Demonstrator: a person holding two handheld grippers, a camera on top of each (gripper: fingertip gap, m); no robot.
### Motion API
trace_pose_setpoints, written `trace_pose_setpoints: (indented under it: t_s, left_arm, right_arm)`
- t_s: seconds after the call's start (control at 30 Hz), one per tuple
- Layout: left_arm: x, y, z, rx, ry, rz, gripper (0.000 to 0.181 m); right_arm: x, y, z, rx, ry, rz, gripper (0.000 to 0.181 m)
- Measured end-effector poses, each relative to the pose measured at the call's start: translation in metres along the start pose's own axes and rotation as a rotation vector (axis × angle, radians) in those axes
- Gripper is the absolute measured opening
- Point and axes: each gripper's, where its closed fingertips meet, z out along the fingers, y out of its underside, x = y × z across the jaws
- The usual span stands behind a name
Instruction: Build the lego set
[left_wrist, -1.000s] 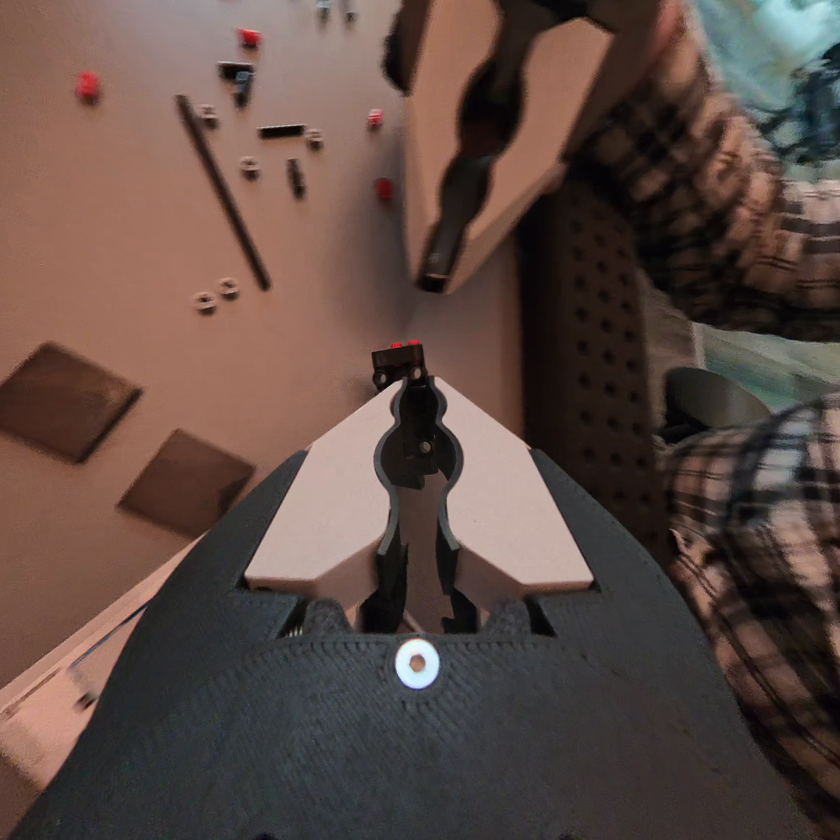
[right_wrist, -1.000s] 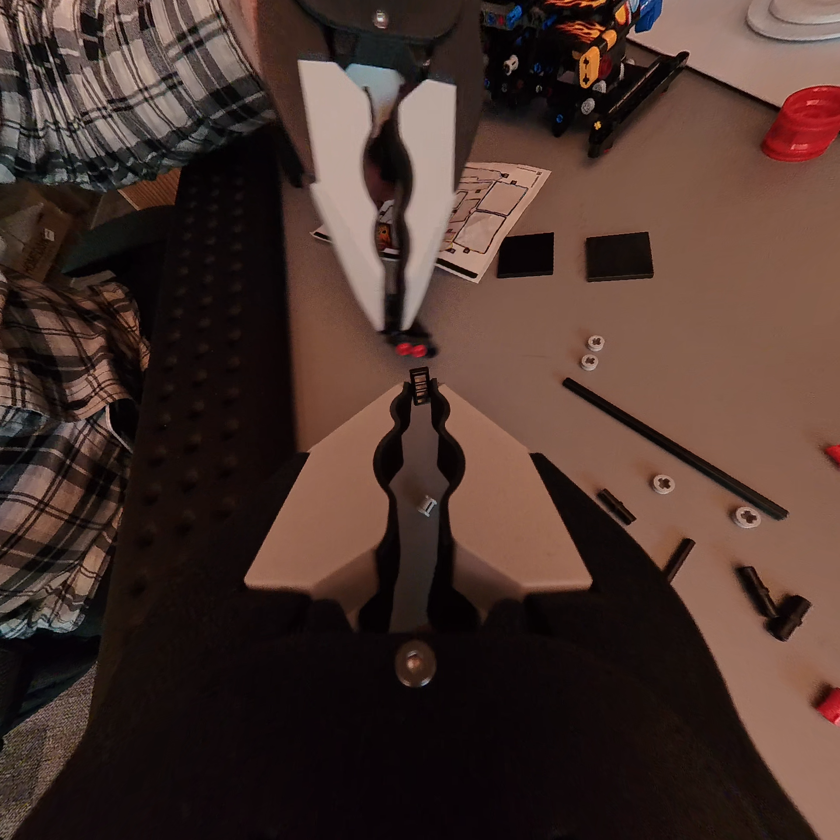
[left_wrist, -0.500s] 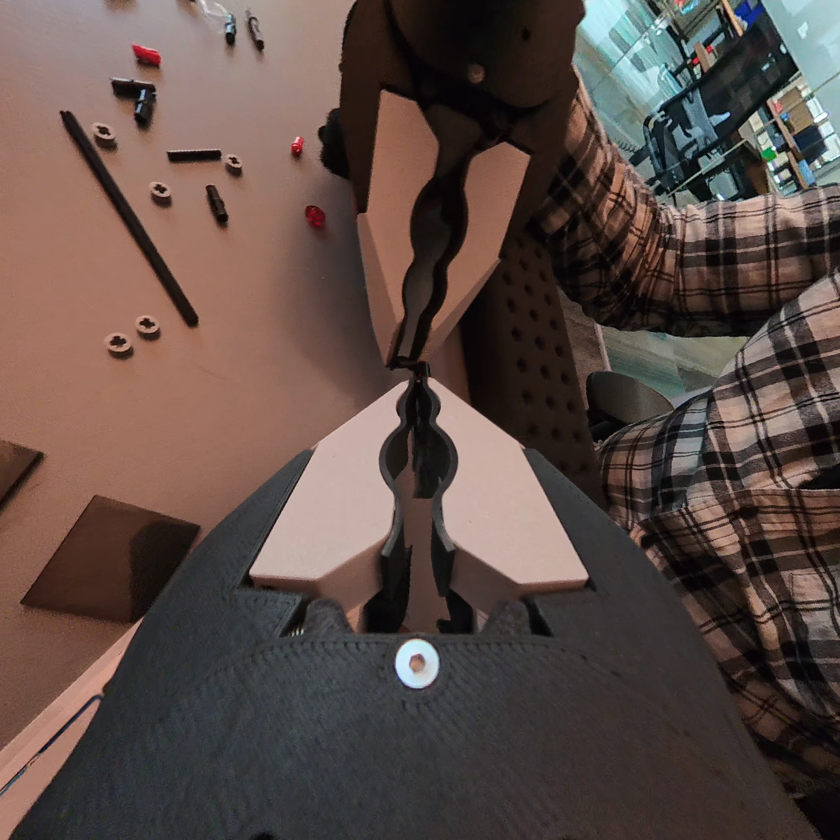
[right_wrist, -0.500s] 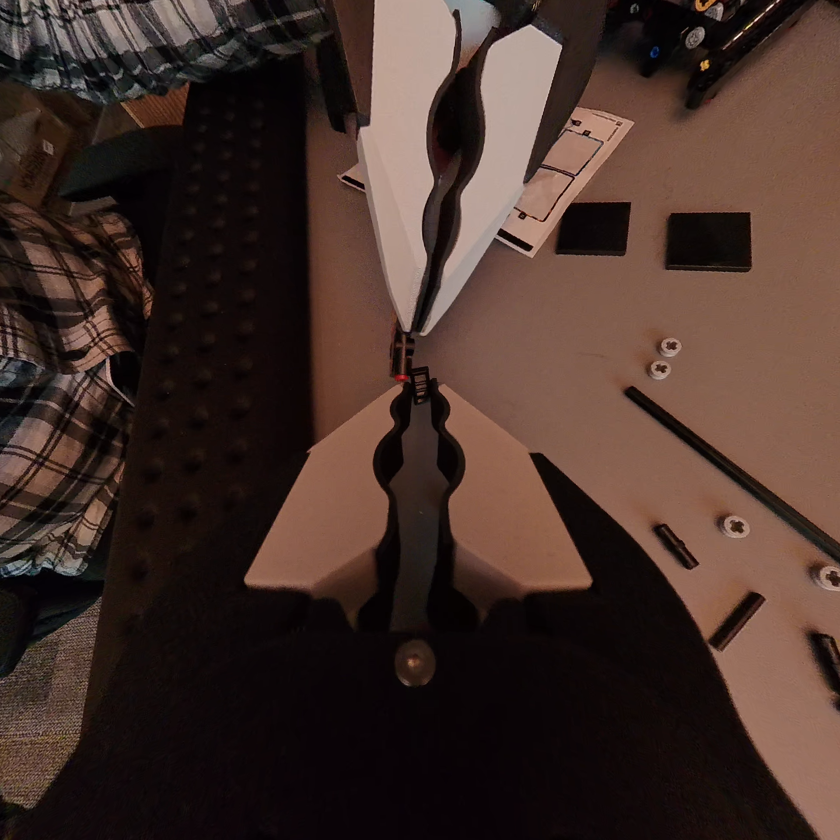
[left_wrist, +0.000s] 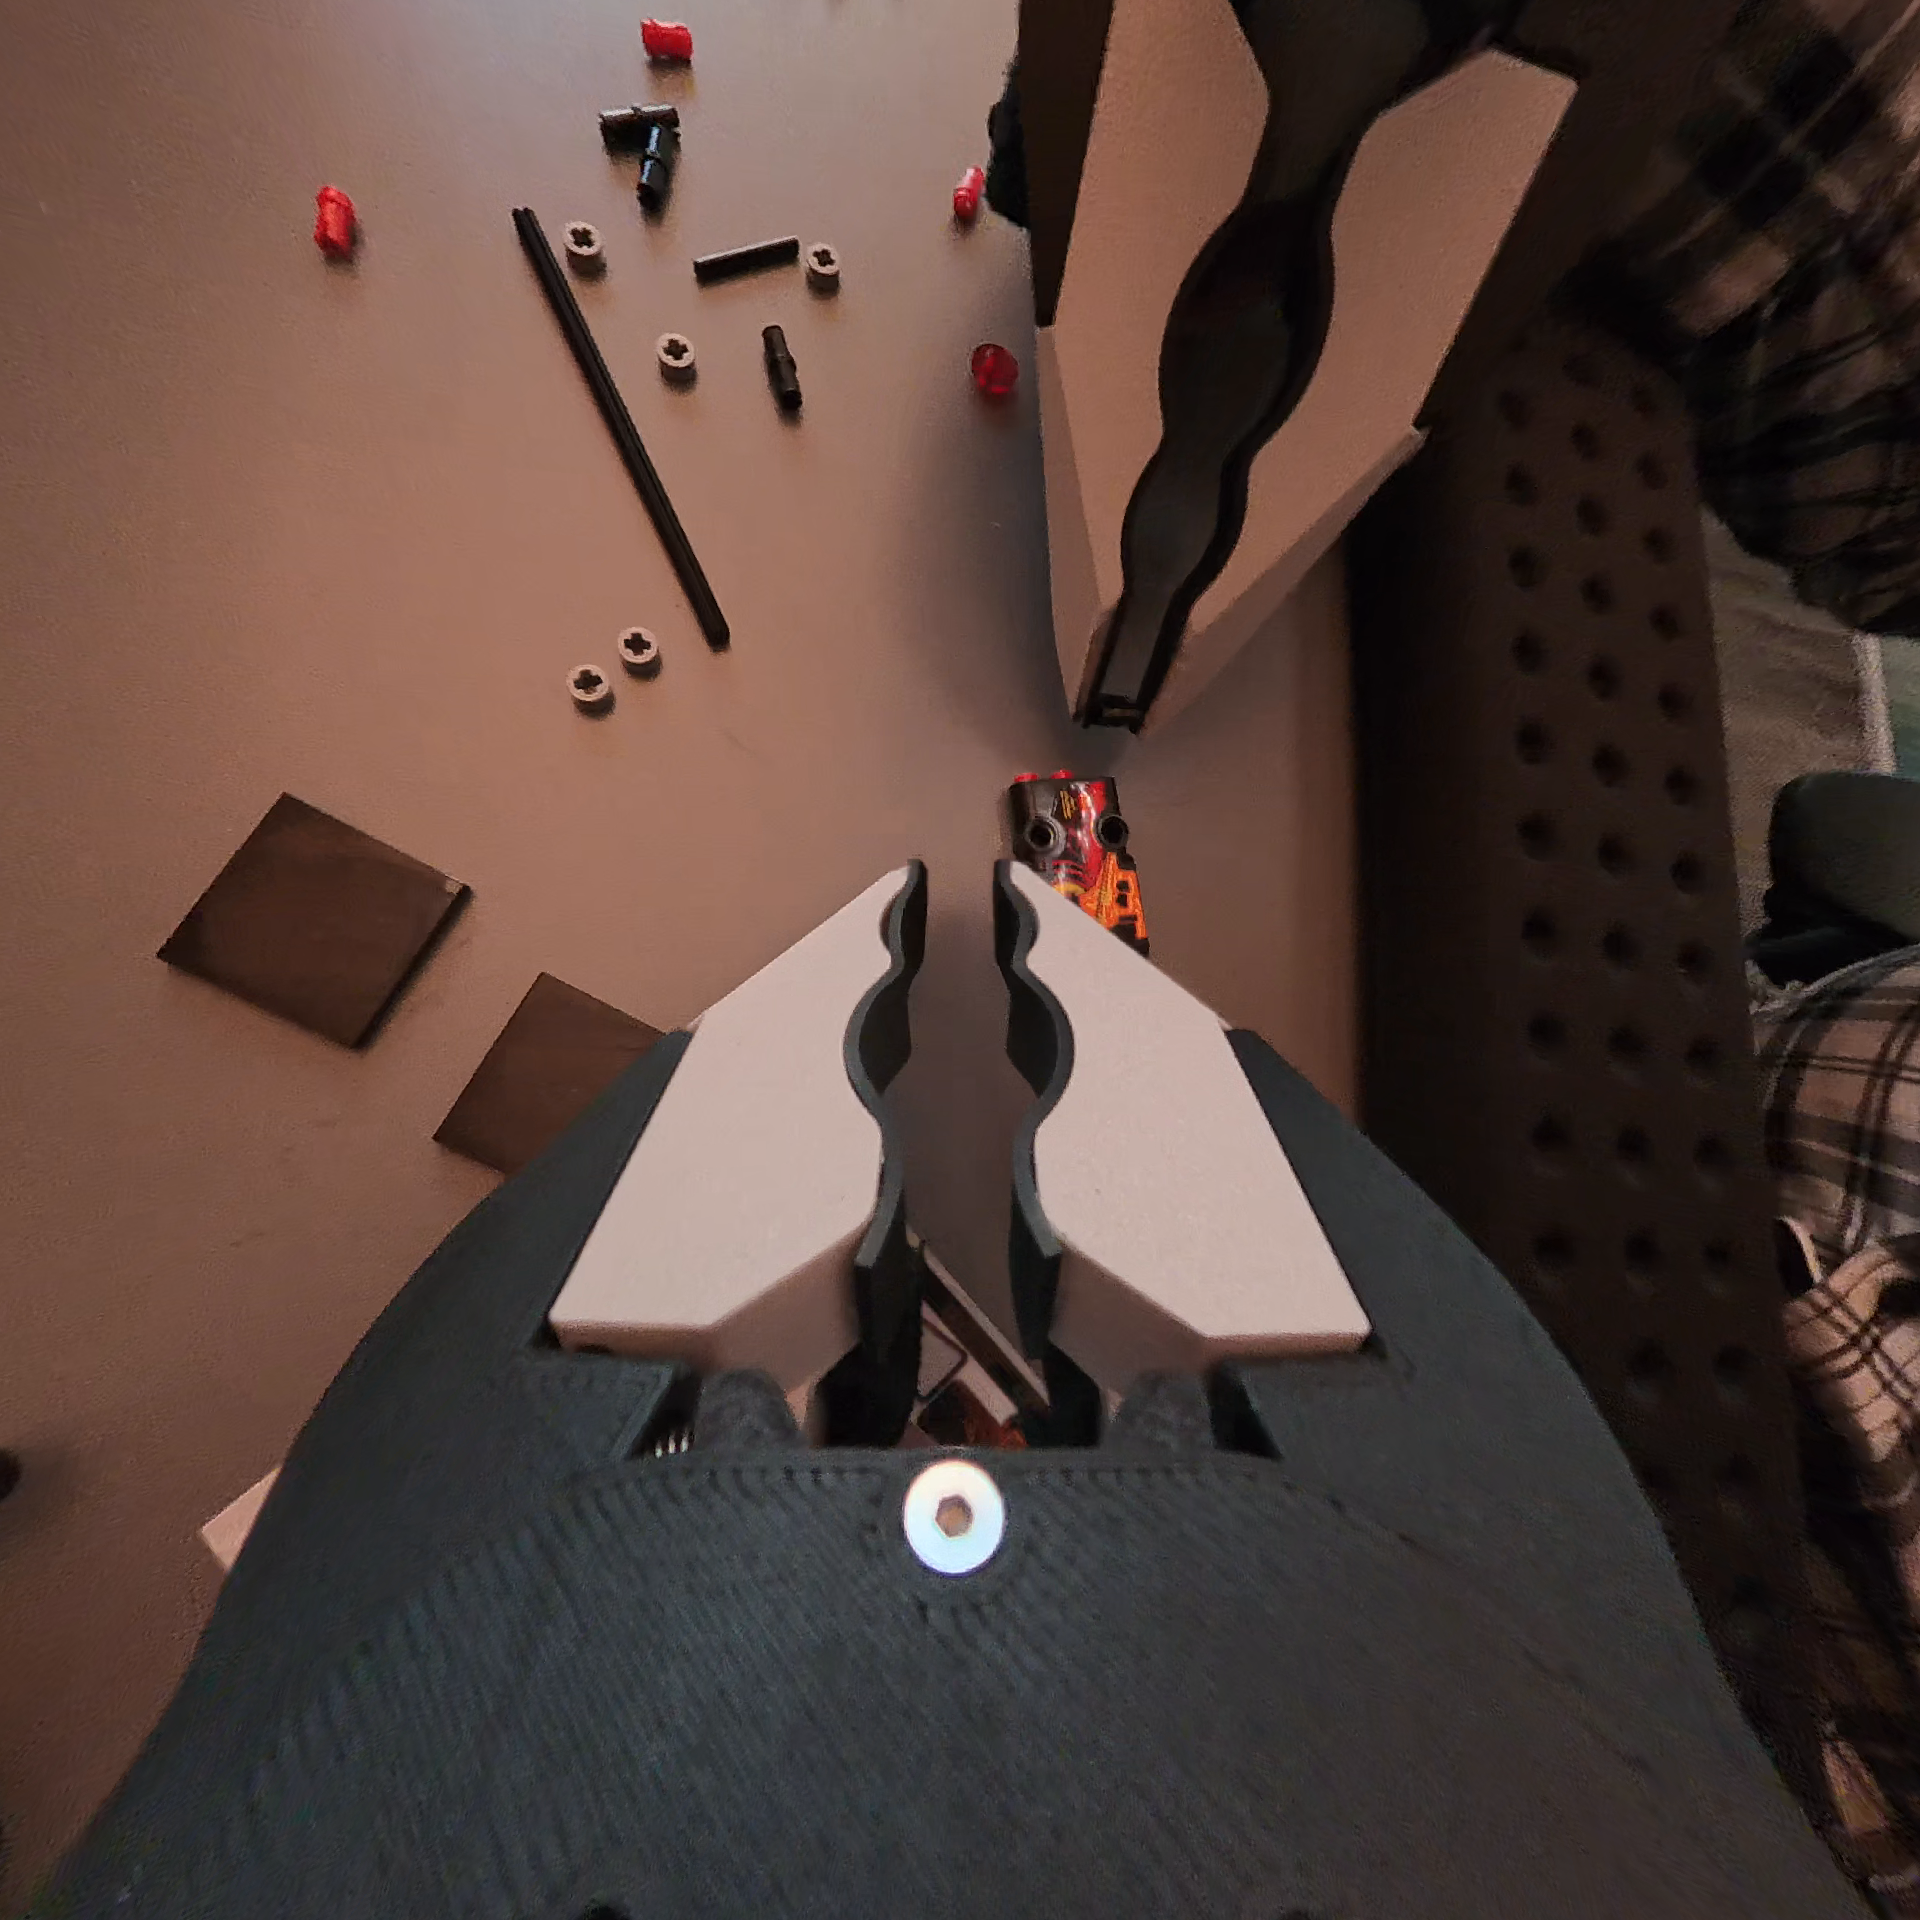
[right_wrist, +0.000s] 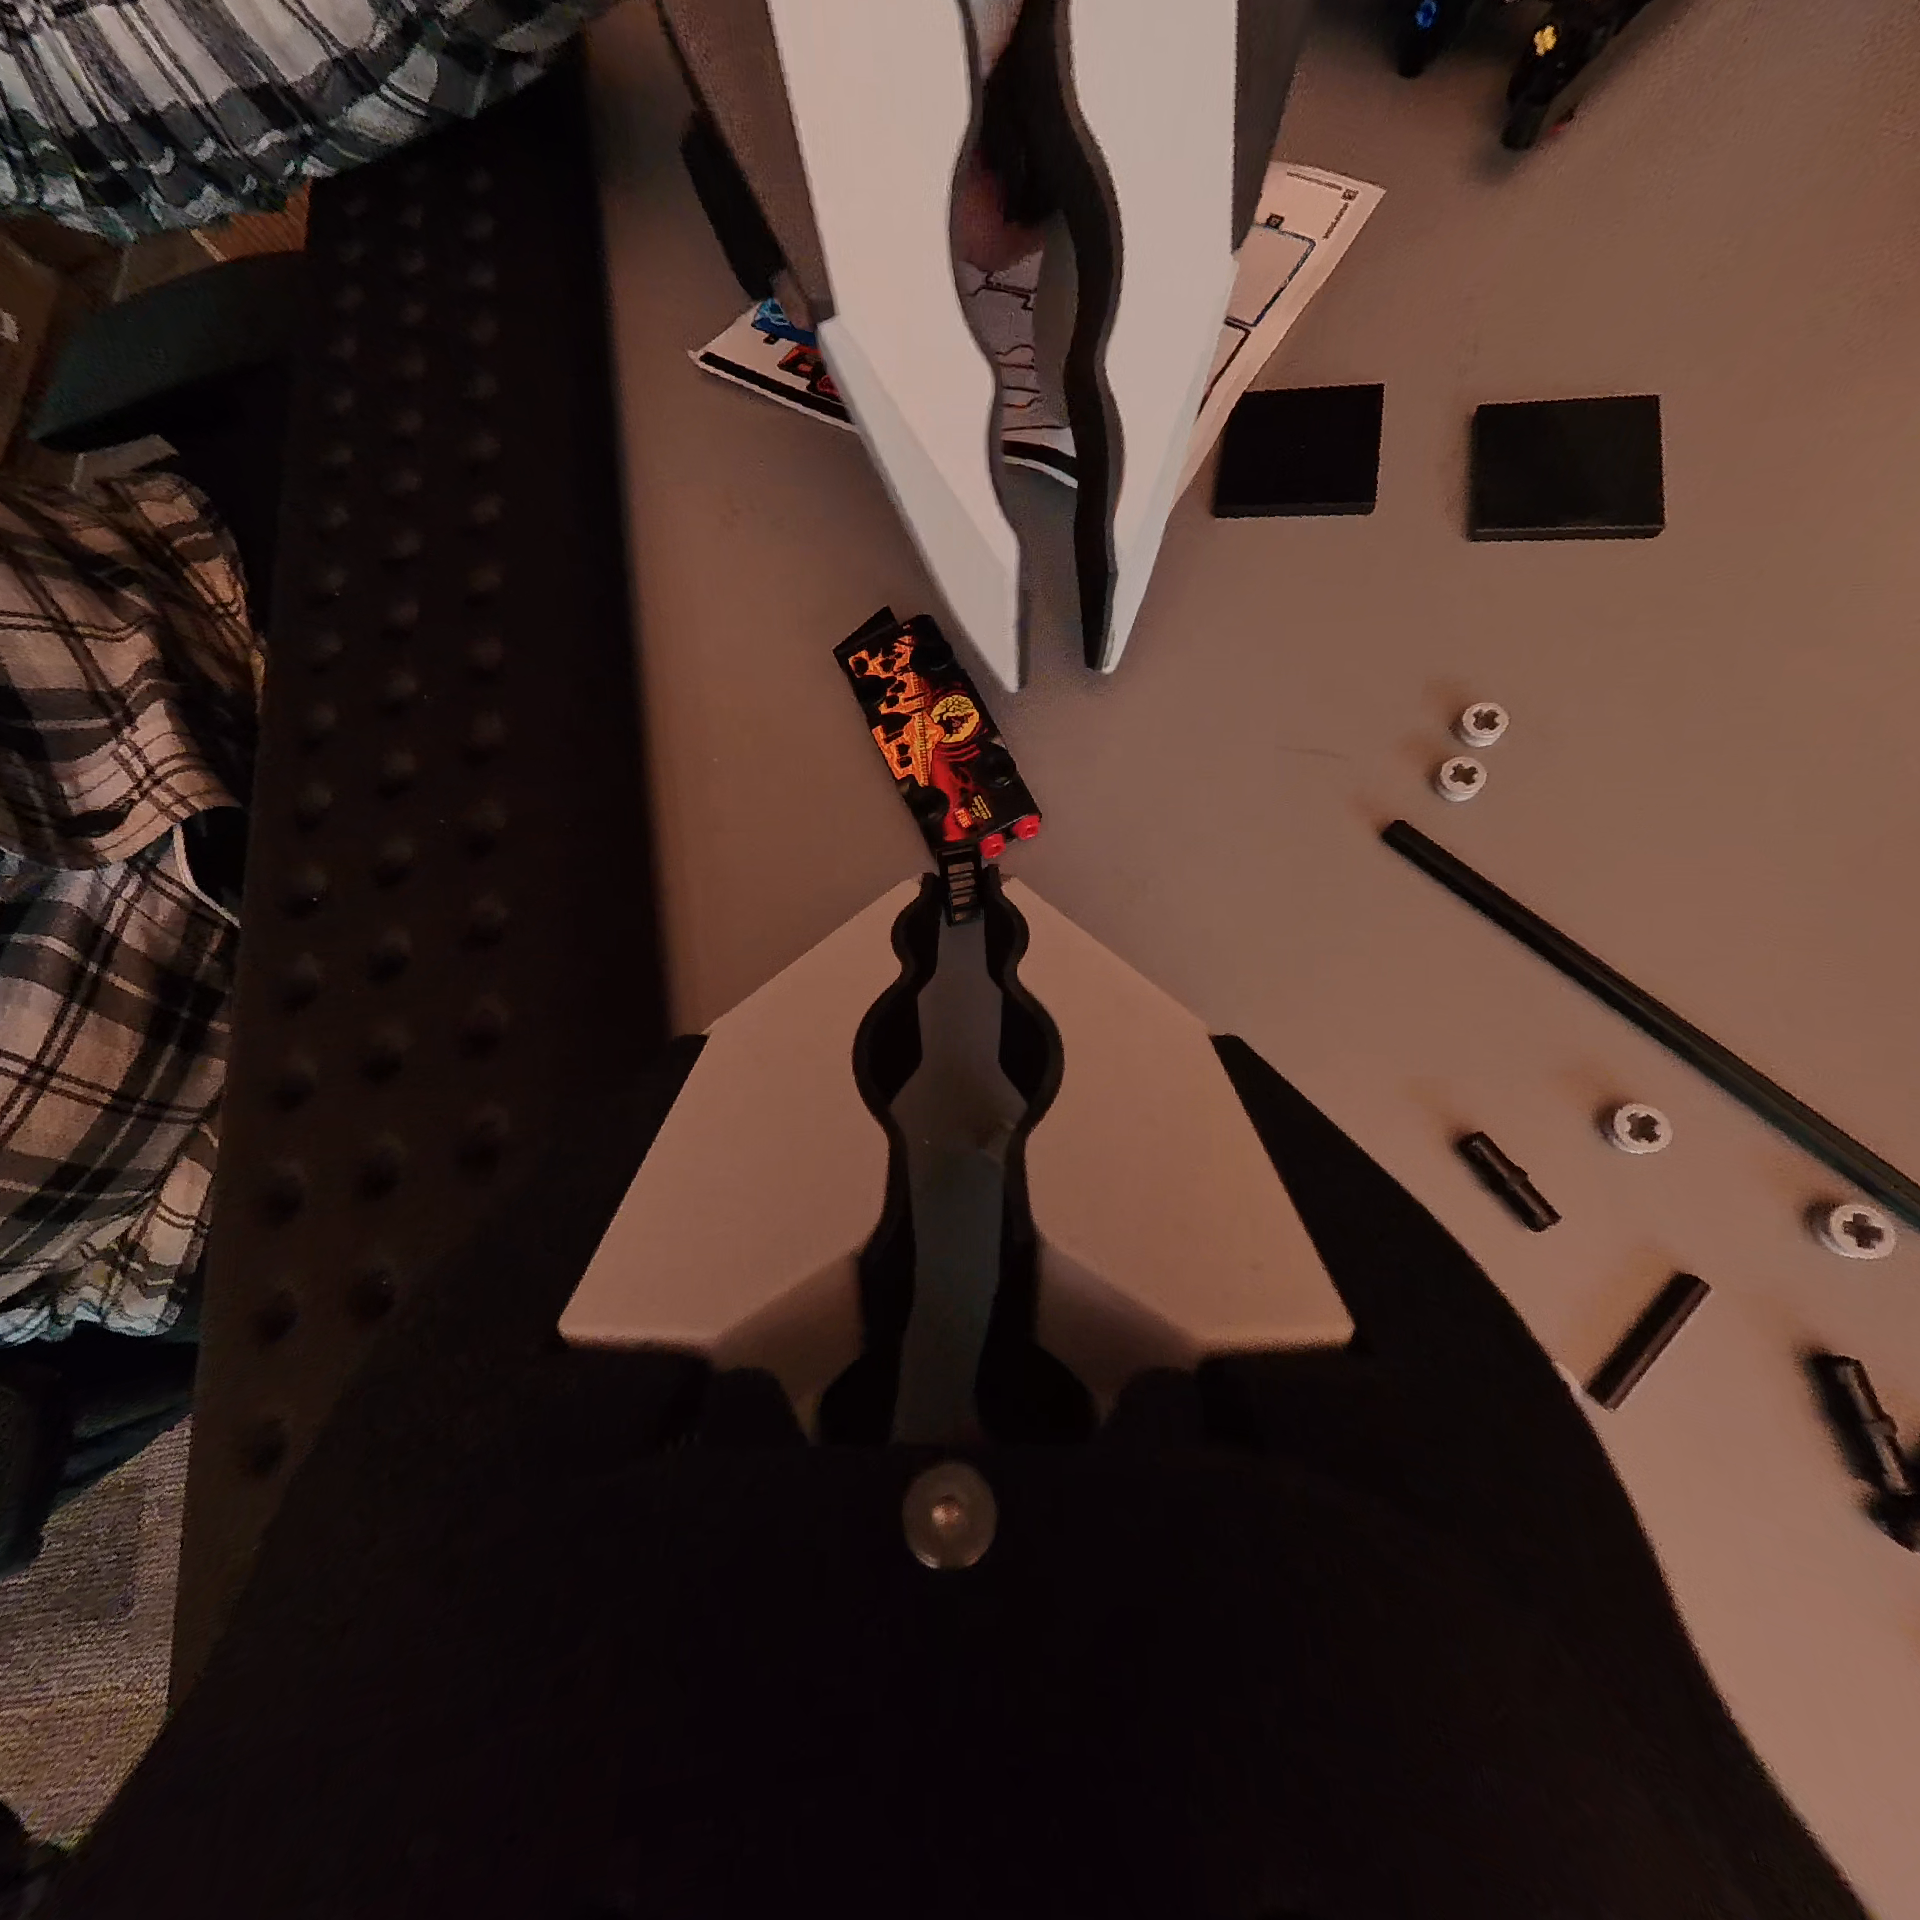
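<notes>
Loose parts are strewn across the counter (left_wrist: 312, 582): a long black axle (left_wrist: 620, 426), several grey round bushes (left_wrist: 613, 665), short black pins (left_wrist: 781, 366), a few small red pieces (left_wrist: 335, 218) and two flat black square tiles (right_wrist: 1434, 462). A printed instruction sheet (right_wrist: 1283, 281) lies partly under the left gripper in the right wrist view, and a dark studded mat (right_wrist: 436, 727) runs along the counter's edge, with plaid sleeves beyond it. None of the loose parts lies between the two grippers.

The flame-printed lego panel (right_wrist: 940, 732), black with orange and red decoration and two red studs at one end, lies flat on the counter near the mat.

The left gripper (left_wrist: 958, 878) has its jaws parted with bare counter showing between them; the panel sits just off to the right of its right fingertip (left_wrist: 1013, 883), partly hidden behind it, not between the jaws.

The right gripper (right_wrist: 961, 894) has its jaws closed on a small black ridged piece (right_wrist: 961, 888) that pokes out at the tips. That piece meets the panel's red-studded end, or very nearly so; actual contact cannot be told. In the left wrist view the right gripper's tips hover just above the panel's studded end.
</notes>
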Motion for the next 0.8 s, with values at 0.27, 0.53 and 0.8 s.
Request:
trace_pose_setpoints:
  t_s: [0.27, 0.53, 0.8]
  left_arm:
    - [0.015, 0.009, 0.003, -0.082, -0.040, 0.156, 0.026]
    - [0.018, 0.010, 0.003, -0.087, -0.033, 0.191, 0.026]
    - [0.018, 0.012, 0.001, -0.106, -0.057, 0.225, 0.028]
  right_arm:
    - [0.002, 0.003, 0.002, -0.021, -0.010, 0.059, 0.007]
    - [0.005, 0.002, 0.003, -0.024, -0.012, 0.099, 0.008]
    - [0.005, 0.003, 0.000, -0.021, 0.012, 0.050, 0.016]
